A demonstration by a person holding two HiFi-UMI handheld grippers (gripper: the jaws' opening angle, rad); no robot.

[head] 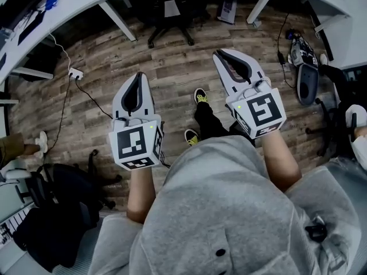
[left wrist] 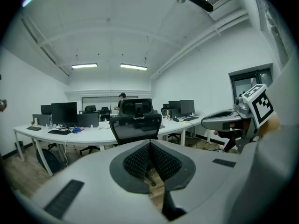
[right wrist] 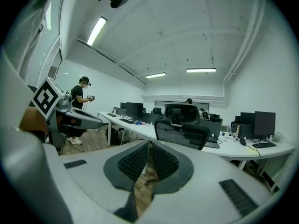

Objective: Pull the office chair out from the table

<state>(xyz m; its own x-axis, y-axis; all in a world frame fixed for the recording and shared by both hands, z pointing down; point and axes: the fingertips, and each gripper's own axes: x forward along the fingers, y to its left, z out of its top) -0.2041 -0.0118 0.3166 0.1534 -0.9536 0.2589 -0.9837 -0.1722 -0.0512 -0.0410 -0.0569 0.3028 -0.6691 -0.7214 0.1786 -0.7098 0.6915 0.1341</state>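
Jaws pressed together and gripping nothing, the white left gripper [head: 139,78] and white right gripper [head: 221,54] point toward a black mesh-backed office chair [left wrist: 135,129], well beyond their tips.

Noted left gripper [left wrist: 150,148] at bottom centre: ribbed pads [left wrist: 138,160] pressed together, nothing between them.

Beyond the tips, recorded office chair [left wrist: 136,125], black mesh back and headrest, upright, at the near edge of the white curved desk [left wrist: 100,136], about mid-length; contact with the desk not determinable.

On the desk, logged:
- monitors [left wrist: 64,112] along the far edge toward the left end
- keyboard [left wrist: 59,132] close to the near edge, left end
- small blue item [left wrist: 76,130] at the near edge, left of the chair
- further monitors [left wrist: 186,106] at the right end

Seen side-on at right: right gripper [left wrist: 219,120] with marker cube [left wrist: 259,102], held level.

Observed a person [left wrist: 122,97] standing far behind the desk.
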